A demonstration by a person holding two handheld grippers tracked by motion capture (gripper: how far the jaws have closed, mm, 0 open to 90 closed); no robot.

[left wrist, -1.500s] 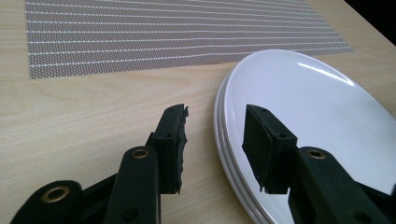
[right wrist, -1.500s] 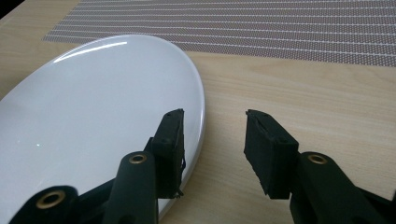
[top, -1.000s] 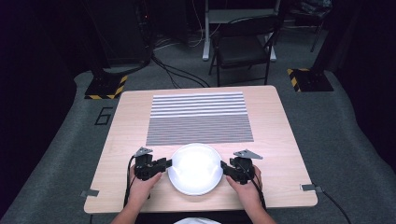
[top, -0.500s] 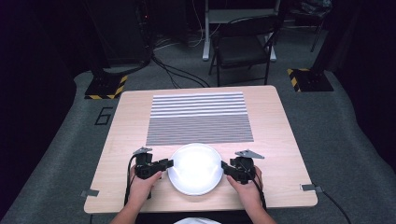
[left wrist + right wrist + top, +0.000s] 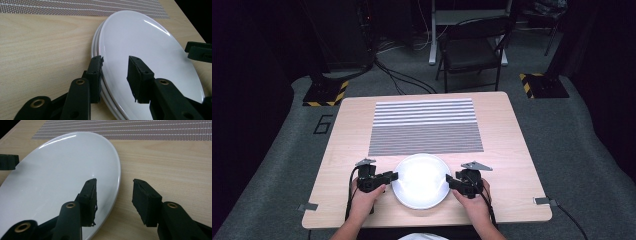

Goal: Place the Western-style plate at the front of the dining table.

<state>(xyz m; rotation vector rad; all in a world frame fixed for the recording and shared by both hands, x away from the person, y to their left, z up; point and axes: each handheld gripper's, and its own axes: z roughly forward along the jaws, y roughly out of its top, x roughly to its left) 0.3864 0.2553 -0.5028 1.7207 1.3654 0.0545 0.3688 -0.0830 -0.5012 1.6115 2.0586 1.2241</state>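
A stack of white plates [image 5: 421,180] lies at the front middle of the wooden table [image 5: 512,150]. My left gripper [image 5: 391,179] is at its left rim and my right gripper [image 5: 451,181] at its right rim. In the left gripper view the jaws [image 5: 115,67] straddle the rim of the plates [image 5: 140,42]: one jaw rests against the stacked edges, the other hangs over the top plate, with a wide gap between. In the right gripper view the jaws [image 5: 114,188] have just been opening. One is over the top plate [image 5: 57,170], the other over bare wood clear of the rim.
A striped grey mat [image 5: 426,125] covers the far half of the table. A dark folding chair [image 5: 472,50] stands on the floor behind the table, with cables and yellow-black stand bases [image 5: 326,92] around it. Bare wood lies left and right of the plates.
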